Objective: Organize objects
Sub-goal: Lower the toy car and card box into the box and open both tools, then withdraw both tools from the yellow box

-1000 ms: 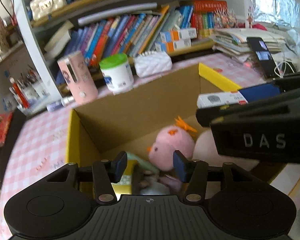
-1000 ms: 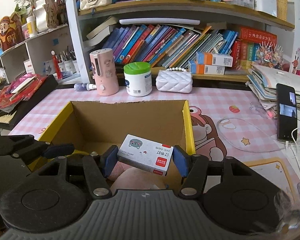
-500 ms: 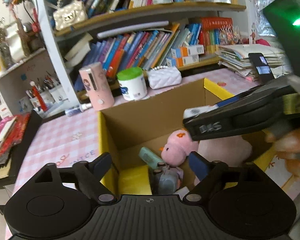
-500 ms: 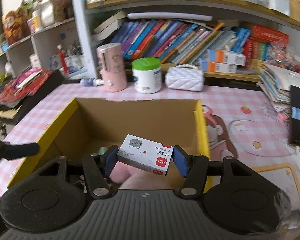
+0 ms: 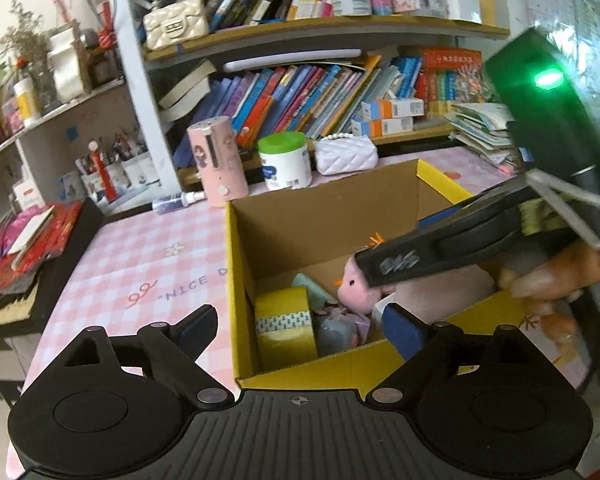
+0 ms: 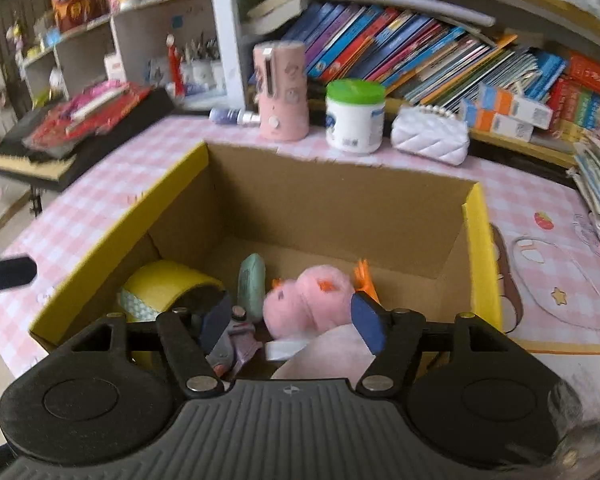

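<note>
Box: cardboard box (image 6: 332, 204) at frame centre on the checked table (image 6: 100, 208).
Contents: yellow tape roll (image 6: 160, 286) at 8 o'clock, pink plush (image 6: 312, 300) mid-floor.
Right gripper (image 6: 290, 322): jaws opening, nothing pinched, over the box.
Left gripper (image 5: 300, 326): spread wide, empty.
Progress: several items boxed.
Remaining: pink cylinder (image 6: 282, 92), green-lidded jar (image 6: 354, 116), white purse (image 6: 430, 136) at 12 o'clock, perhaps next.
Obstruction: none evident.

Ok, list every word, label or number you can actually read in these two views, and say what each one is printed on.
"NICE D", cut off by the cardboard box: on the pink checked tablecloth.
Pale lettering on the side of the right gripper: smeared, unreadable.
Label on the green-lidded tub: too blurred.
Book spines and orange-and-white boxes on the shelf: too small.
</note>
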The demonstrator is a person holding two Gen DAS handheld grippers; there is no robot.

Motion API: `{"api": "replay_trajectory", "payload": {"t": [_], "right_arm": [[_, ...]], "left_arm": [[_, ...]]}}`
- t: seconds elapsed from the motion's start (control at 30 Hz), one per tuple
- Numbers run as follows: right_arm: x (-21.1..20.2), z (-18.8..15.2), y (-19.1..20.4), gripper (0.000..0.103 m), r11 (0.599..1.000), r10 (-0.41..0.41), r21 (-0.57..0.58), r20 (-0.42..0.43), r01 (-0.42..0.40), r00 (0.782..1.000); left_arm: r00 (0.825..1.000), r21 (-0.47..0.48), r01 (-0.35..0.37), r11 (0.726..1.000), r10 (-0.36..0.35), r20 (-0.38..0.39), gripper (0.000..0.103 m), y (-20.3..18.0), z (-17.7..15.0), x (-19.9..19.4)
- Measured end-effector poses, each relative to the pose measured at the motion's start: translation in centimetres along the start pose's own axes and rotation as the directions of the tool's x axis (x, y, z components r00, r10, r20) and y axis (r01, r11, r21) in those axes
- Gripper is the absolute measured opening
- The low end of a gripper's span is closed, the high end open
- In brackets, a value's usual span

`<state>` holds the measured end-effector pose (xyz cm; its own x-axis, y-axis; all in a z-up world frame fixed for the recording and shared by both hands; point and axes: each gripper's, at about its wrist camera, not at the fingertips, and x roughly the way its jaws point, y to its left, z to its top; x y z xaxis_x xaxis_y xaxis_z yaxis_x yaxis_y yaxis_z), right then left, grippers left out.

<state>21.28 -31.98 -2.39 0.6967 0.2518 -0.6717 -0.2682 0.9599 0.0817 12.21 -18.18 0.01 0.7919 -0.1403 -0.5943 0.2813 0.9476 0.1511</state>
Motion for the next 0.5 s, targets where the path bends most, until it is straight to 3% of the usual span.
{"api": "replay_trajectory", "payload": {"t": [0.13, 0.3, 0.37, 0.43, 0.5], "right_arm": [[-3.1, -0.3, -0.6, 0.074, 0.996, -0.059, 0.068, 0.086, 0.054, 0.994], [-7.5, -1.4, -0.2, 0.083, 0.980, -0.171, 0.139, 0.202, 0.145, 0.964], [-9.3, -2.1, 0.4, 0.089, 0.964, -0.232, 0.185, 0.237, 0.190, 0.944], [-11.0, -3.2, 1.5, 0.103, 0.932, -0.328, 0.245, 0.264, 0.266, 0.907], [-12.4, -4.6, 3.0, 0.103, 0.894, -0.412, 0.306, 0.270, 0.329, 0.870]], "left_arm": [[0.999, -0.046, -0.041, 0.998, 0.041, -0.019, 0.092, 0.8, -0.1, -0.7], [0.991, -0.098, -0.132, 0.986, 0.133, 0.000, 0.099, 2.7, -0.5, -2.5], [0.985, -0.145, -0.171, 0.974, 0.174, 0.004, 0.100, 3.7, -0.7, -3.3], [0.980, -0.203, -0.197, 0.959, 0.201, 0.000, 0.100, 4.7, -0.9, -4.1], [0.977, -0.269, -0.206, 0.941, 0.215, 0.003, 0.100, 5.7, -1.4, -5.3]]}}
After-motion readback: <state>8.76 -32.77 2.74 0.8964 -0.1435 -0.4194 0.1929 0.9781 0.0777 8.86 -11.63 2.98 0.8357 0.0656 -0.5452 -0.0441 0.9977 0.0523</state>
